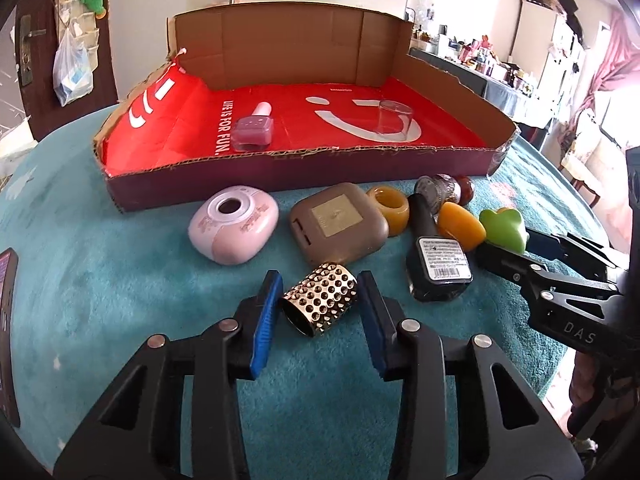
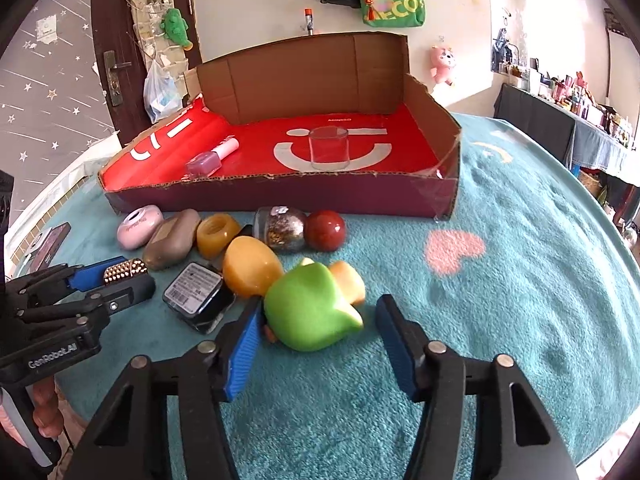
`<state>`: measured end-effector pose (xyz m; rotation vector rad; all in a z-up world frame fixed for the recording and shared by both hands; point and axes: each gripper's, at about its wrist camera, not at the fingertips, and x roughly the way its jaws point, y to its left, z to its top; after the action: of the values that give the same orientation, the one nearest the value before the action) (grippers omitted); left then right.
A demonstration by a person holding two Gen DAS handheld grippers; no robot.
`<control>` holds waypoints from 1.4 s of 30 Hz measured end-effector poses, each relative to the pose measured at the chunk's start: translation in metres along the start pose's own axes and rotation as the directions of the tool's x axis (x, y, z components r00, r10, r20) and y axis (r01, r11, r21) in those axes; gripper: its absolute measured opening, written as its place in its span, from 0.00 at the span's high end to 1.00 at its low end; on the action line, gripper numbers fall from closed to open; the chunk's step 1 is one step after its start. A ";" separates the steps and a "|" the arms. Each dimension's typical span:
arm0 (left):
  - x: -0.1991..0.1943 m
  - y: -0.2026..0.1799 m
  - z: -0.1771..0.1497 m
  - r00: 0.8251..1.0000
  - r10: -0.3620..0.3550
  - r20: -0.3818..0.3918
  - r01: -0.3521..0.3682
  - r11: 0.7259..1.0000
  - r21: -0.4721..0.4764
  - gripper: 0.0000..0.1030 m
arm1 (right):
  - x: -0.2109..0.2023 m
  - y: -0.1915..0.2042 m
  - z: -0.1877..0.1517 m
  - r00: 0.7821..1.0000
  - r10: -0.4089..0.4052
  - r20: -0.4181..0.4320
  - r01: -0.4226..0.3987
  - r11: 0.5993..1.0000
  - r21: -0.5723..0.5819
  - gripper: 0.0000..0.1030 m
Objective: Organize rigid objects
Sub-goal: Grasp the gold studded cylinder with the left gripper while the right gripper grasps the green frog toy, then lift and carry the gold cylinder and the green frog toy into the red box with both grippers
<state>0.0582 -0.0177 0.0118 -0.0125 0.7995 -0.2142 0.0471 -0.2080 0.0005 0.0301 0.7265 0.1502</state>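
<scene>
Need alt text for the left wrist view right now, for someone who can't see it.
The left tool is shut on a gold studded cylinder lying on a teal mat. Behind it a row of small items lies before a red-lined cardboard tray holding a nail polish bottle and a clear cup. At right, the right tool reaches a green toy.

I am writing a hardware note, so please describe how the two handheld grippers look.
Both are matte black frames with silver round pivot pins and ribbed blue pads lining the jaws. The left gripper carries white "GenRobot.AI" lettering on its side; the right gripper shows white letters "DAS" there.
</scene>
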 end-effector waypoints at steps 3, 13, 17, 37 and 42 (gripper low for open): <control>-0.001 0.000 0.000 1.000 -0.007 0.005 0.007 1.000 0.001 0.65 | 0.001 0.002 0.001 1.000 0.001 -0.001 -0.001 1.000 -0.010 0.53; -0.020 0.005 0.006 0.999 -0.009 0.051 0.010 1.000 -0.009 0.65 | -0.010 -0.005 0.002 0.999 0.032 0.017 -0.033 0.999 0.042 0.53; -0.026 0.006 0.009 0.998 -0.010 0.069 0.011 1.000 -0.010 0.65 | -0.021 0.000 0.007 0.997 0.059 0.045 -0.061 0.998 0.031 0.53; -0.033 0.014 0.025 0.995 -0.004 0.103 0.005 1.000 -0.010 0.65 | -0.030 0.025 0.026 0.987 0.137 0.086 -0.134 0.990 -0.034 0.53; -0.034 0.015 0.035 0.994 -0.003 0.110 0.003 1.000 0.003 0.65 | -0.031 0.024 0.032 0.985 0.149 0.091 -0.146 0.989 -0.036 0.53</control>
<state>0.0635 0.0012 0.0589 -0.0229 0.6897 -0.2152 0.0430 -0.1876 0.0468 0.0633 0.6288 0.2994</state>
